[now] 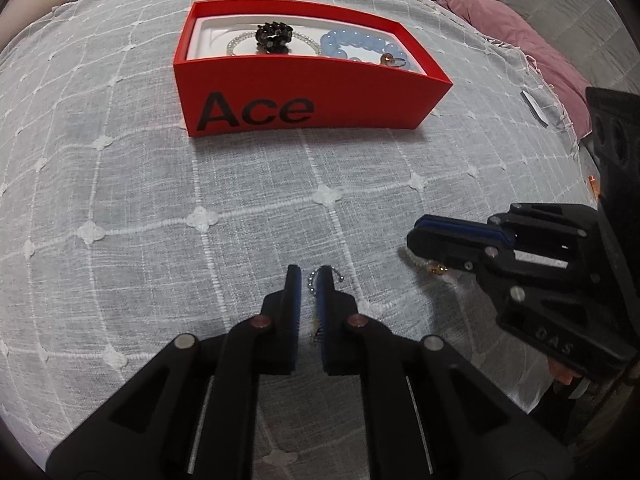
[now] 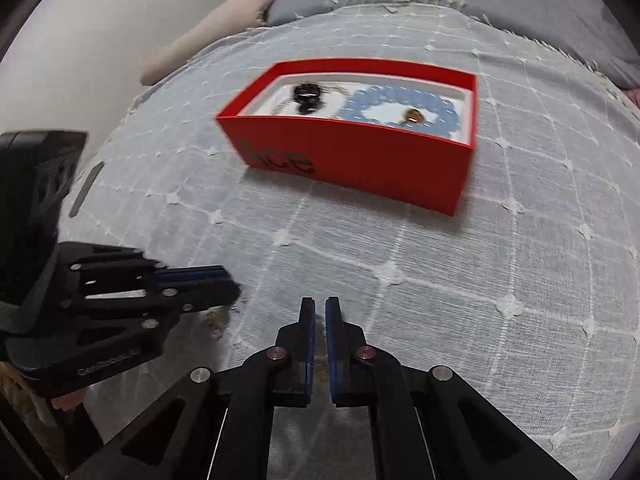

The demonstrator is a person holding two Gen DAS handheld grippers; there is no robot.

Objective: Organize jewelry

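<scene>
The red box (image 1: 312, 108) bears "Ace" in black on its near side, at the left end.

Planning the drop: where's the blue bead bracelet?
Left wrist view: blue bead bracelet lies in the red box's right half, ringing an amber bead.

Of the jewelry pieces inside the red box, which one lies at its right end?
The pale blue bead bracelet, looped round a small amber ring. The black beaded piece and thin pearl strand lie further left in the red box.
</scene>
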